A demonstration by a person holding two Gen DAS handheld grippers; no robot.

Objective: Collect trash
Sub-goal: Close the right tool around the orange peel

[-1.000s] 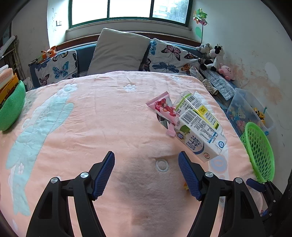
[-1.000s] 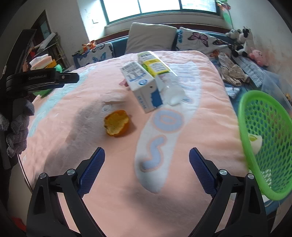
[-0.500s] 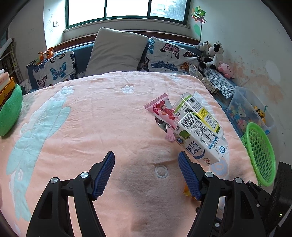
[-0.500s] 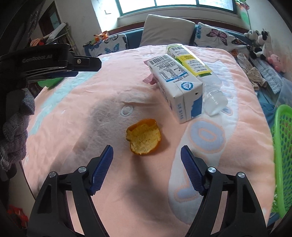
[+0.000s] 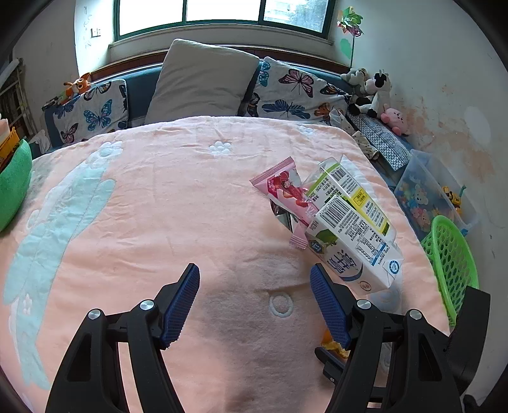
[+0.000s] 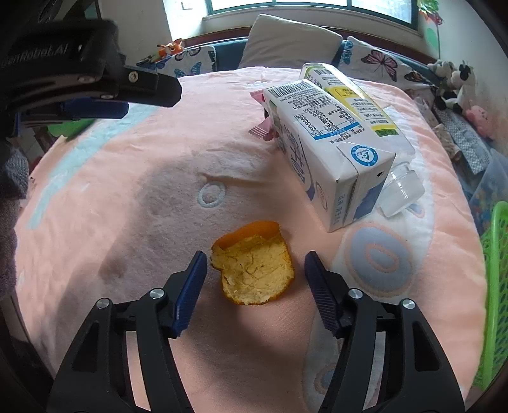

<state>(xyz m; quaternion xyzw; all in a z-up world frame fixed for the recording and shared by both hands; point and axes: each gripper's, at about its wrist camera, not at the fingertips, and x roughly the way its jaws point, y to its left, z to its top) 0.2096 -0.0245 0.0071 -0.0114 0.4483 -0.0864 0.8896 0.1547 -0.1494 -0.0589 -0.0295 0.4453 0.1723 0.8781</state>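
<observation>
- Two grippers: right gripper [image 6: 254,279] straddles orange peel [image 6: 252,265] on bed [image 6: 127,197], jaws closing, pads not yet touching.
- Left gripper [image 5: 254,301] open, empty.
- Next: finish pinch, carry to green basket [image 6: 495,286].

Daylit interior, fisheye optics — both views sharp at centre.

Light enters through the window [image 5: 222,14], which is overexposed to near white. Soft grey shadows fall toward the cameras on the pink blanket [image 6: 133,197] beneath the gripper frames. Straight edges bow toward the frame borders — corners vignette to black. No motion blur is evident.
</observation>
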